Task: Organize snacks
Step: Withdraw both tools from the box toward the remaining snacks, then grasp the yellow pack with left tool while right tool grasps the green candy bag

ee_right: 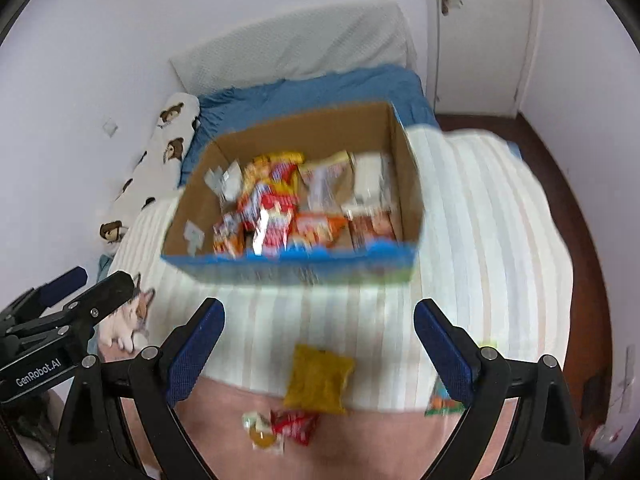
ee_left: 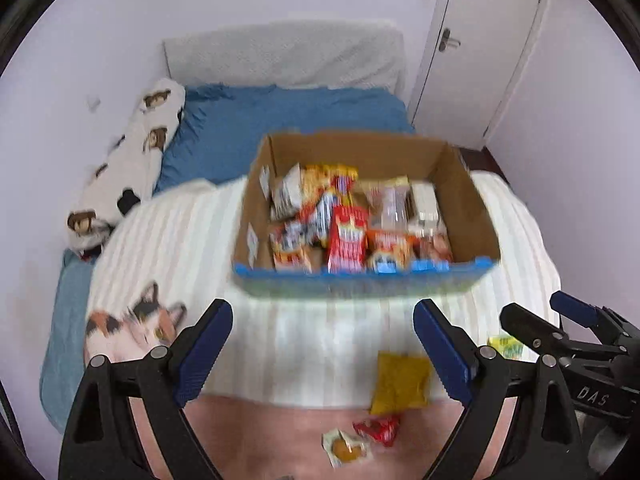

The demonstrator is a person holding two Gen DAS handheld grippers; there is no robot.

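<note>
A cardboard box with a blue front rim sits on the bed, holding several snack packets; it also shows in the right wrist view. Loose in front of it lie a mustard-yellow packet, a small red packet, a white packet with an orange picture and a yellow-green packet. The right wrist view shows the mustard packet, the red packet and an orange-green packet. My left gripper is open and empty above the loose snacks. My right gripper is open and empty, over the mustard packet.
The bed has a white striped blanket, a pink cover at the near edge and a blue sheet behind. A long dog-print pillow lies along the left wall. A door and dark floor are on the right.
</note>
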